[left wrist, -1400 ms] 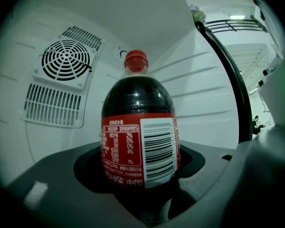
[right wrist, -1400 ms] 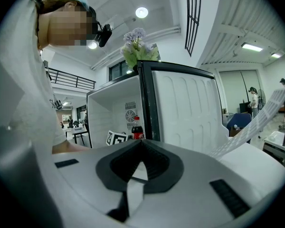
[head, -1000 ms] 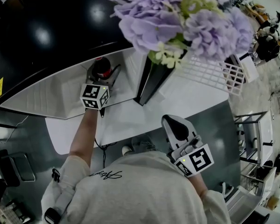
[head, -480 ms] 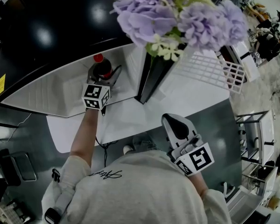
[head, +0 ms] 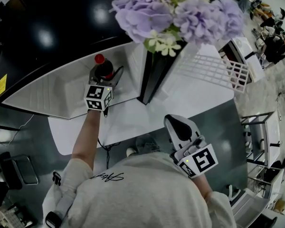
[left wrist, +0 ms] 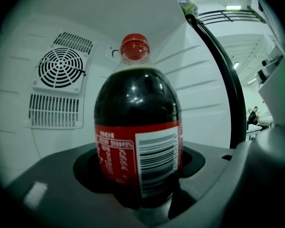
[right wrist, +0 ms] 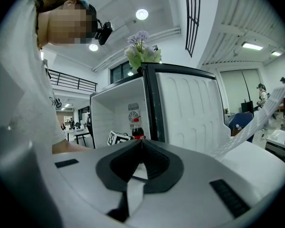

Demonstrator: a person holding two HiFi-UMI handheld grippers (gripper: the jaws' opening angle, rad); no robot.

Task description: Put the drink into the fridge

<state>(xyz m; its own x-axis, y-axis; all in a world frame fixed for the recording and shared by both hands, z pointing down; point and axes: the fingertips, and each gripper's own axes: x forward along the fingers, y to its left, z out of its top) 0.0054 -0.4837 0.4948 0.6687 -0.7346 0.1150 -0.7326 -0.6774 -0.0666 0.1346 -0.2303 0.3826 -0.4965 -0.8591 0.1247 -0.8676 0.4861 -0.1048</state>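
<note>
The drink is a dark cola bottle (head: 103, 70) with a red cap and red label, standing upright inside the open white fridge (head: 52, 96). My left gripper (head: 105, 76) reaches into the fridge, and its jaws are closed round the bottle's lower body. In the left gripper view the bottle (left wrist: 137, 122) fills the middle and sits in the round recess of the left gripper (left wrist: 138, 186). Its base is hidden. My right gripper (head: 177, 125) is held back near the person's body, shut and empty. In the right gripper view the right gripper (right wrist: 141, 141) points toward the fridge and the distant bottle (right wrist: 138, 133).
The fridge door (head: 199, 96) stands open to the right, with a white wire rack (head: 218, 72) on it. A black vase (head: 156, 80) of purple flowers (head: 180, 18) sits on the fridge top. A round fan vent (left wrist: 61, 68) is on the fridge's back wall.
Only the head view has shifted a little, so the bottle's red cap shows more clearly. Both grippers and the bottle keep their places.
</note>
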